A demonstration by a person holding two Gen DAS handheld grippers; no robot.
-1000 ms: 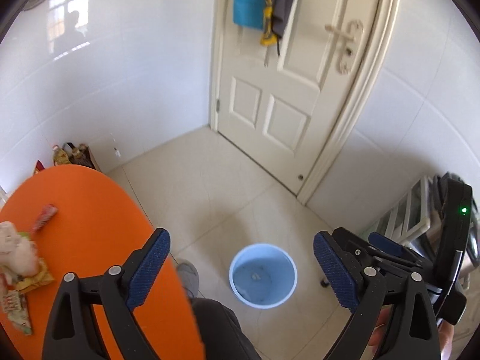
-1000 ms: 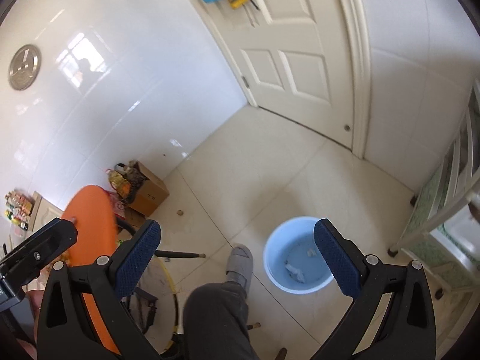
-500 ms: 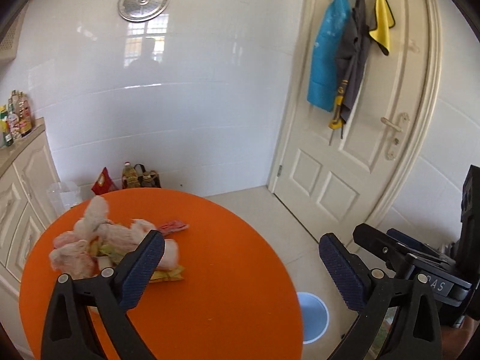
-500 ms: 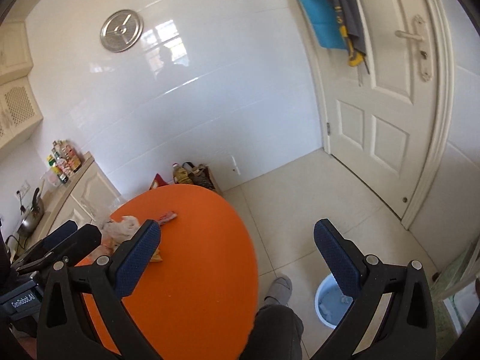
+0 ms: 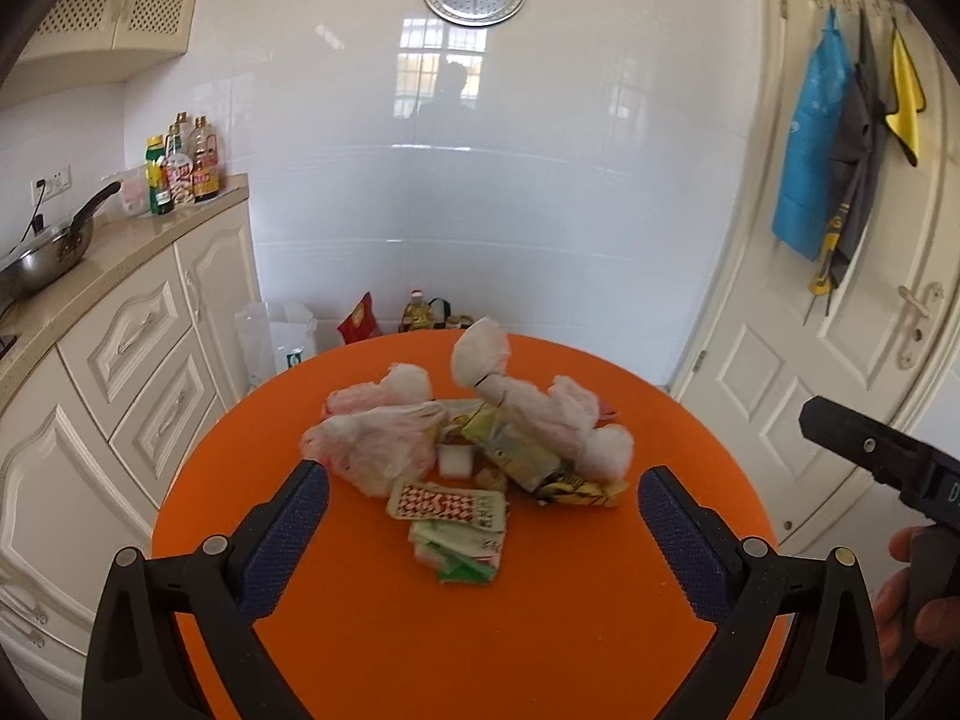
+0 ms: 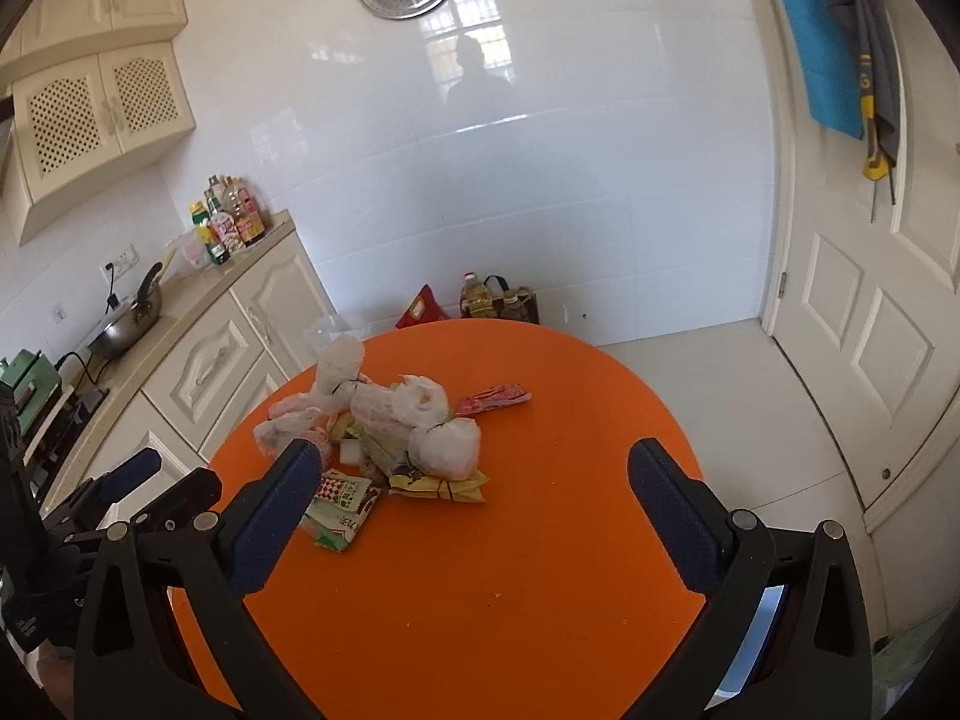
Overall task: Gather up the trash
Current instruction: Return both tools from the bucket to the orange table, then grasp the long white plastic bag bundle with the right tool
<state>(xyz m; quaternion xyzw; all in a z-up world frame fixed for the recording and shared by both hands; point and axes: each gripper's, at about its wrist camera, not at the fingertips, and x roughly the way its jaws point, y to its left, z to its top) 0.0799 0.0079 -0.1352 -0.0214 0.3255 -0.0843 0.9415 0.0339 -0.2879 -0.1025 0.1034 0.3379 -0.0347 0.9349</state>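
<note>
Where the orange table fills the lower half of both wrist views, a heap of trash near its middle, toward the far edge. Left gripper spread wide over the near side of the table, nothing between its blue pads, short of the heap. Right gripper likewise wide apart and empty, the heap lying ahead of its left finger and partly behind that finger's tip.

In the heap: crumpled translucent plastic bags, some knotted, at the left and rear; a white block between them; a red-and-white checked packet at the front, overlapping a green-and-white wrapper; a yellow wrapper at the front right, just below a knotted bag. A red wrapper slightly apart on the heap's right side, seen best from the right wrist.

Blue bin on the floor, glimpsed only behind the right gripper's right finger, beside the table's near right edge.

Surroundings: cream cabinets at left with a wok and bottles on the counter; a white door at right, with hung cloths; a hand on the right gripper's body at the left view's right margin.
</note>
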